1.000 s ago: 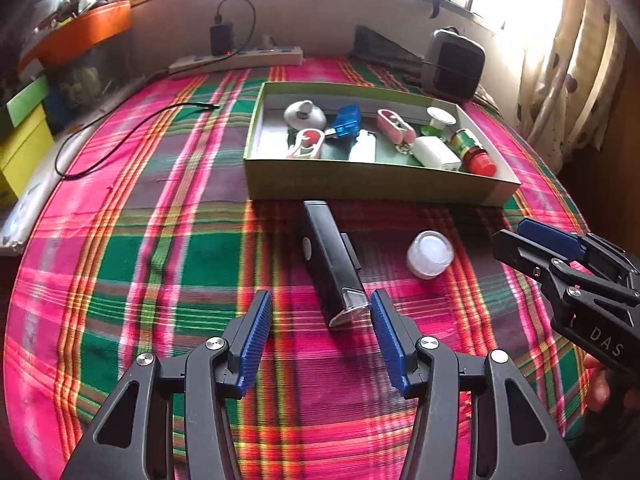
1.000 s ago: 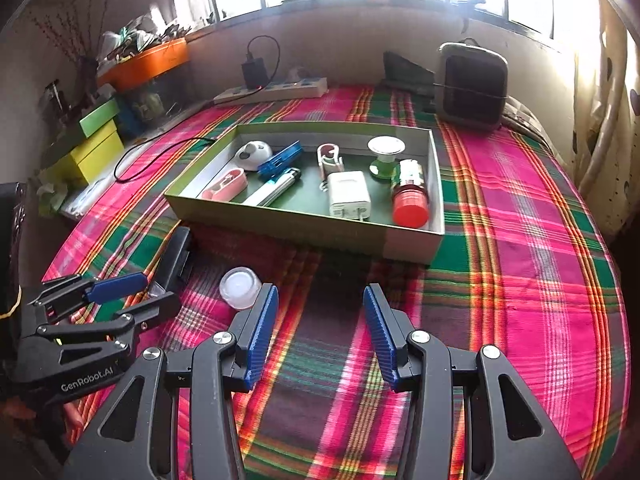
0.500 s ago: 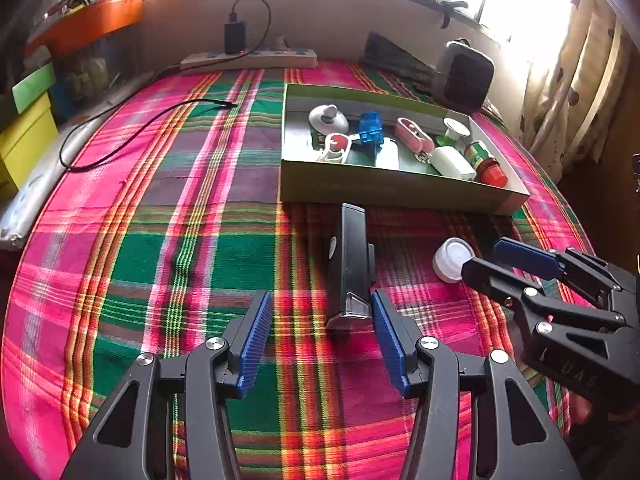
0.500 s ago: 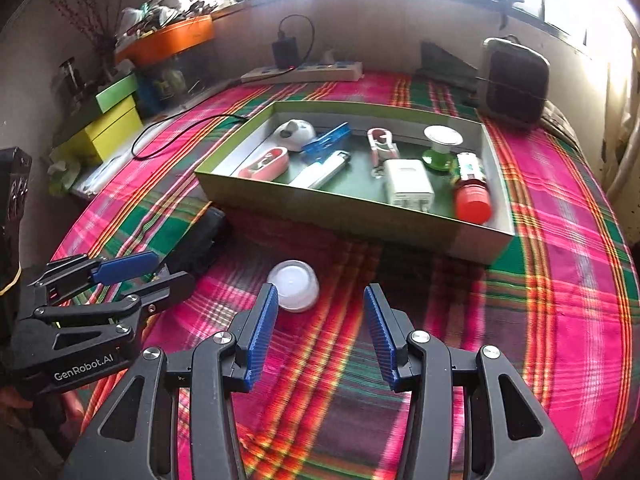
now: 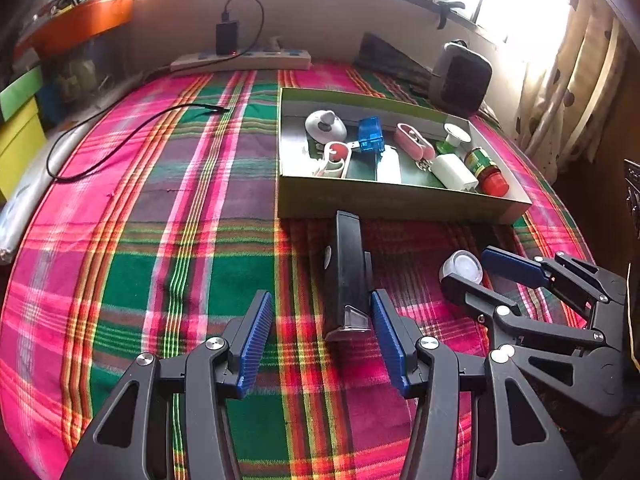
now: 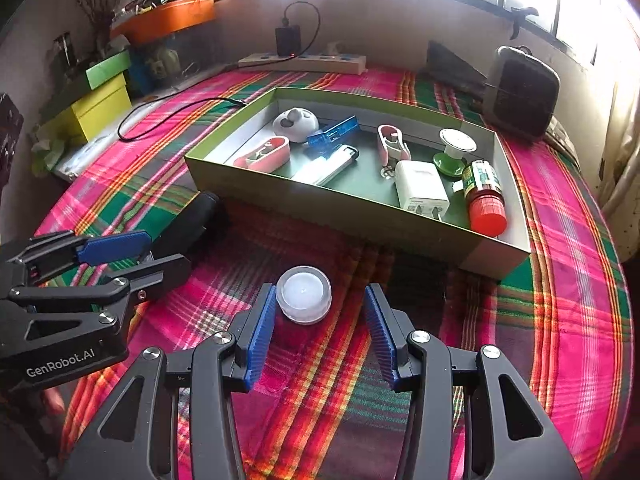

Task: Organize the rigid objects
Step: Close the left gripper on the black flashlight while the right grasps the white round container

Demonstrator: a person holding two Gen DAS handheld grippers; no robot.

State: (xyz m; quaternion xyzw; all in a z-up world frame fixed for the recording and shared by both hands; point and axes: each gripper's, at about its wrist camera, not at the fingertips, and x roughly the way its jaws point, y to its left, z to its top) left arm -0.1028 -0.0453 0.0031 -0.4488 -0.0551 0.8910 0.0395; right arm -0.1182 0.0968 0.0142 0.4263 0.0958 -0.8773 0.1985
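Pink-green plaid cloth (image 5: 168, 264), green tray (image 5: 400, 200)

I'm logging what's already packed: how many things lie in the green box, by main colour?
Pink: 2, pink case and pink clip
White: 2, white charger and white tube
Blue: 1, blue clip
Grey: 1, grey dome
Green: 2, white-topped stand and red-capped bottle
Total: 8

Left gripper (image 5: 320, 340) hangs wide open over the plaid cloth (image 5: 160, 260), black torch (image 5: 347, 276) just inside its right finger.
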